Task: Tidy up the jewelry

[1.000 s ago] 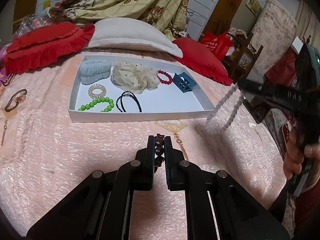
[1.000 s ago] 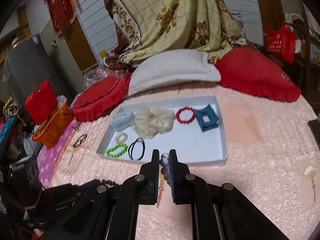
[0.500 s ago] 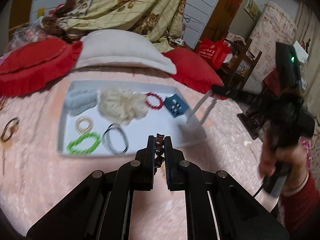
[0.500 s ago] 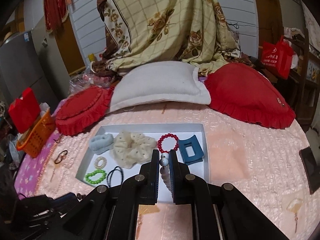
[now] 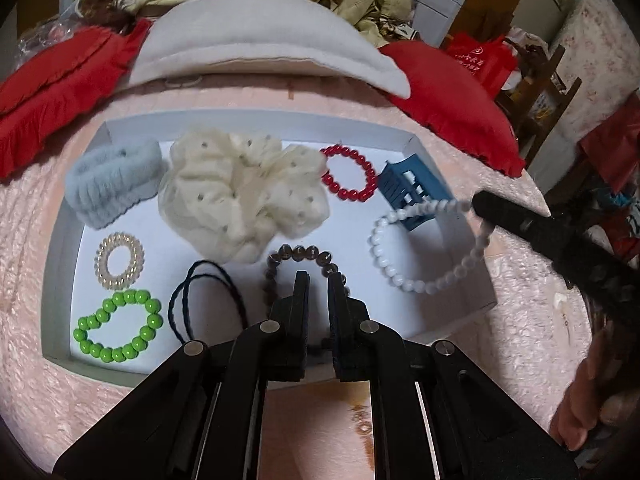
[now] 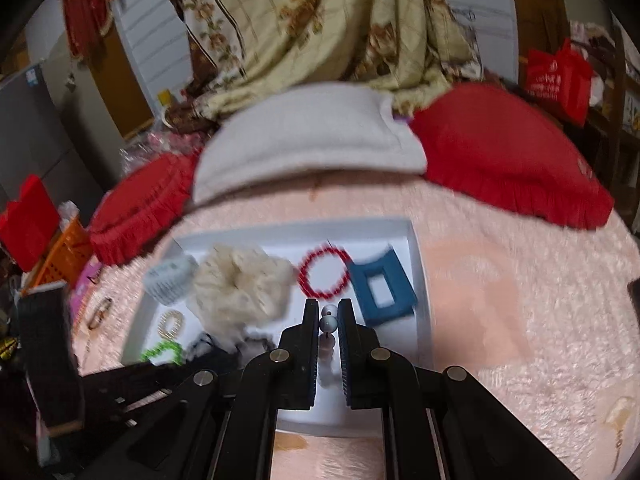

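- Nearest the left camera, the left gripper [image 5: 318, 280] clamps a brown bead bracelet [image 5: 298, 254], its loop lying flat in the white tray [image 5: 60, 240] on the bed.
- Rightward, the right gripper [image 6: 329, 312] pinches a white pearl bracelet [image 5: 424, 280]; its oval stretches tray-floor to fingers.
- Only the left view shows both loops whole; the right view is blurred.

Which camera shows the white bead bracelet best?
The left wrist view: the whole white bead bracelet hangs as a loop over the tray. The right wrist view shows only a few beads pinched in the right tongs.
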Demonstrator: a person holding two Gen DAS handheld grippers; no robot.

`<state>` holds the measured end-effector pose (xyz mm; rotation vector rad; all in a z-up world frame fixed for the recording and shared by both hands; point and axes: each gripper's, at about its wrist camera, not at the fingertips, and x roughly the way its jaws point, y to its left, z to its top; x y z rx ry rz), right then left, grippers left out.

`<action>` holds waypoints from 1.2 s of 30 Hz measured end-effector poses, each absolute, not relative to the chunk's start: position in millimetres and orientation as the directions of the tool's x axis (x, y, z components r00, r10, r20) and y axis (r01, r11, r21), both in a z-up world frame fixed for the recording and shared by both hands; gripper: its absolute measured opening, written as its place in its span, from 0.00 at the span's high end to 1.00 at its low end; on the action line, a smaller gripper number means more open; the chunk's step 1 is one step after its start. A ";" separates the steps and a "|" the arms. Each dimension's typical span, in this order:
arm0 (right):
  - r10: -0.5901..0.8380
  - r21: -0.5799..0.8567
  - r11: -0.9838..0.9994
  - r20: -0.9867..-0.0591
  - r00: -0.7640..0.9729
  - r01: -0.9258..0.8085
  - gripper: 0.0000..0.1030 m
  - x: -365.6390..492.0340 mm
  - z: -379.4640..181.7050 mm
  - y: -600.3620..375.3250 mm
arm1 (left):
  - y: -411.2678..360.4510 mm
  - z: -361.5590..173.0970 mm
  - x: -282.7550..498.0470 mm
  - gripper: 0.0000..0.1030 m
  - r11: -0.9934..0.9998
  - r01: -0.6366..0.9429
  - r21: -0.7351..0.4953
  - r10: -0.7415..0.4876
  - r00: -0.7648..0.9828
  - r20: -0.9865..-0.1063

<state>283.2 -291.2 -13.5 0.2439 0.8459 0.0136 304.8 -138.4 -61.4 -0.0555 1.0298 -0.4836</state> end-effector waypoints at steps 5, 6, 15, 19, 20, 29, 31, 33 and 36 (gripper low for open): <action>0.100 0.220 0.968 -0.785 0.611 0.124 0.92 283.5 -46.4 -301.4 | -130.8 -57.3 292.8 0.84 0.888 0.375 -0.265 -0.414 0.407 -0.814; 0.096 0.226 0.963 -0.793 0.601 0.146 0.92 283.1 -51.5 -303.7 | -130.2 -53.6 287.6 0.83 0.887 0.379 -0.264 -0.418 0.411 -0.810; 0.049 0.180 0.972 -0.781 0.622 0.150 0.54 257.6 -50.8 -297.9 | -62.6 -11.8 222.1 0.53 0.906 0.321 -0.275 -0.416 0.556 -0.720; 0.058 0.143 0.986 -0.784 0.618 0.090 0.54 250.2 -51.2 -273.2 | -19.1 -19.3 205.1 0.53 0.954 0.202 -0.223 -0.301 0.635 -0.711; 0.070 0.147 0.986 -0.786 0.614 0.076 0.54 250.3 -53.1 -264.4 | -6.9 -23.5 202.8 0.53 0.966 0.159 -0.205 -0.258 0.658 -0.707; 0.015 0.069 0.995 -0.801 0.598 0.067 0.53 266.2 -71.6 -216.3 | 38.3 -42.9 204.9 0.53 0.972 0.060 -0.227 -0.208 0.671 -0.712; 0.009 0.061 0.996 -0.802 0.597 0.067 0.54 264.2 -71.3 -216.0 | 40.3 -39.6 205.0 0.53 0.968 0.067 -0.241 -0.222 0.678 -0.701; 0.006 0.057 0.996 -0.805 0.593 0.068 0.54 262.0 -71.2 -217.8 | 43.6 -35.2 203.5 0.53 0.965 0.062 -0.255 -0.226 0.688 -0.690; 0.004 0.051 0.997 -0.798 0.603 0.062 0.54 254.9 -71.0 -221.9 | 47.3 -32.2 204.2 0.53 0.961 0.059 -0.269 -0.234 0.690 -0.685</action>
